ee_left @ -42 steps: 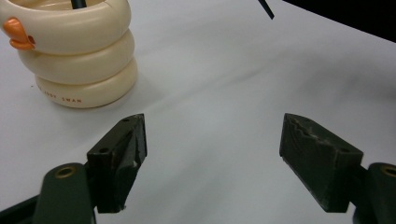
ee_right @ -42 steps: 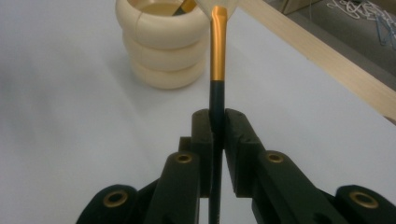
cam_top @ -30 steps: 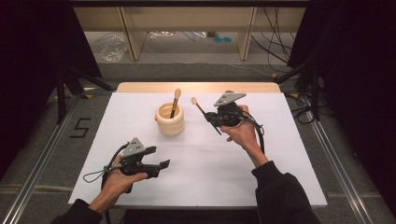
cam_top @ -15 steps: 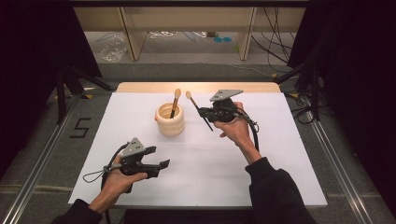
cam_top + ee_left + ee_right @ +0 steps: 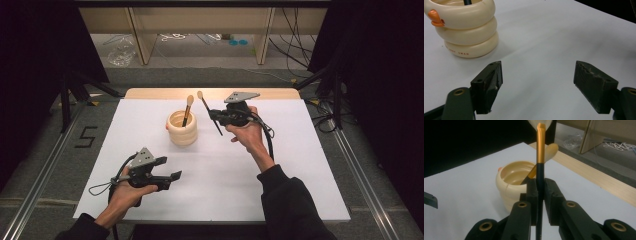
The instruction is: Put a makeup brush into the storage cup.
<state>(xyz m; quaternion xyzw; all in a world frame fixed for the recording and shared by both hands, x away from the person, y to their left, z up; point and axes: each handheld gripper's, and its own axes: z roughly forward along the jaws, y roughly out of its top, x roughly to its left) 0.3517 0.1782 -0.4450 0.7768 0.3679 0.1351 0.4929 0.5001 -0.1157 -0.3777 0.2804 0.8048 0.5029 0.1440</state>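
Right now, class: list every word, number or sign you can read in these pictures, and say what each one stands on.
"5": on the grey floor left of the table.
"SWAN": in small red print low on the cream holder, seen in the left gripper view.
The word before "SWAN" is too blurred to read.

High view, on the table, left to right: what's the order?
Left gripper → cream ring-shaped cup with a brush standing in it → second brush clamped in the right gripper.
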